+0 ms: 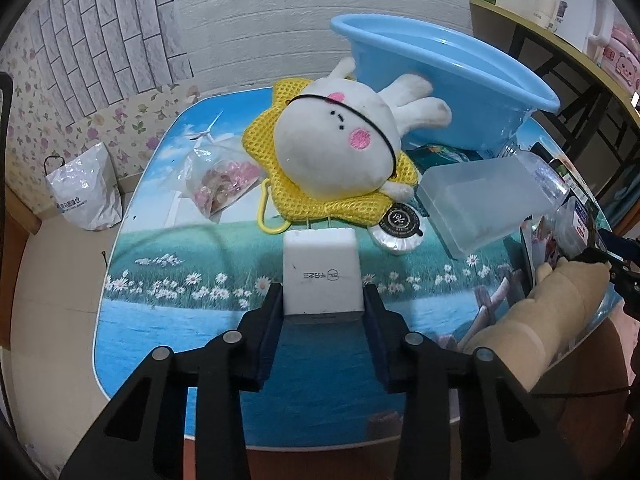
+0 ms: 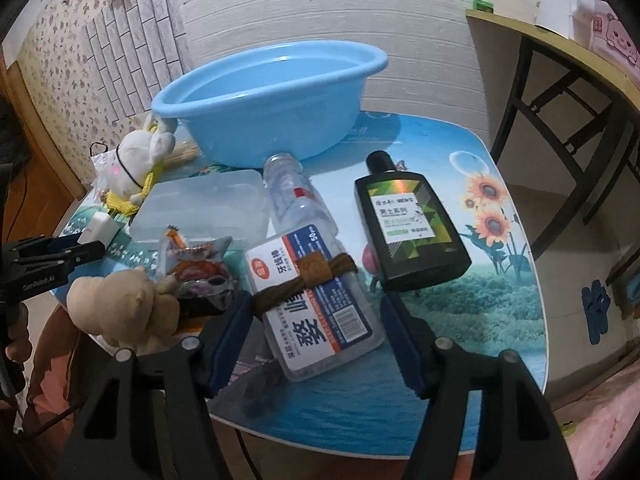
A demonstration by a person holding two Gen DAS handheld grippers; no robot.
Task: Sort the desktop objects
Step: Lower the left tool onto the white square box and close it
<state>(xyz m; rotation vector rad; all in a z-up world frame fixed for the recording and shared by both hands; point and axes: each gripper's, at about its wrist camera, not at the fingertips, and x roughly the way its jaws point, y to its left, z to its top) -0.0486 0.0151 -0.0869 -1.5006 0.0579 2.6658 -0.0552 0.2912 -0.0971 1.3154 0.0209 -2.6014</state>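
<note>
The left jaws (image 1: pixel 323 300) clench a white charger (image 1: pixel 322 270) between them; the right jaws (image 2: pixel 316 312) stand released, straddling a clear floss box (image 2: pixel 320 312) on the desk (image 2: pixel 460 320).

Black claw (image 1: pixel 323 300), blue-padded fingers (image 2: pixel 230 344)

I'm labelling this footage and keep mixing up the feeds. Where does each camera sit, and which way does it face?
Left wrist: on the left gripper, looking down over the table's left half; its jaws clamp a white charger.
Right wrist: on the right gripper, looking down over the right half; its jaws straddle a clear floss-pick box; a hand shows at the left edge.
Both share the blue basin, white plush and beige plush.
</note>
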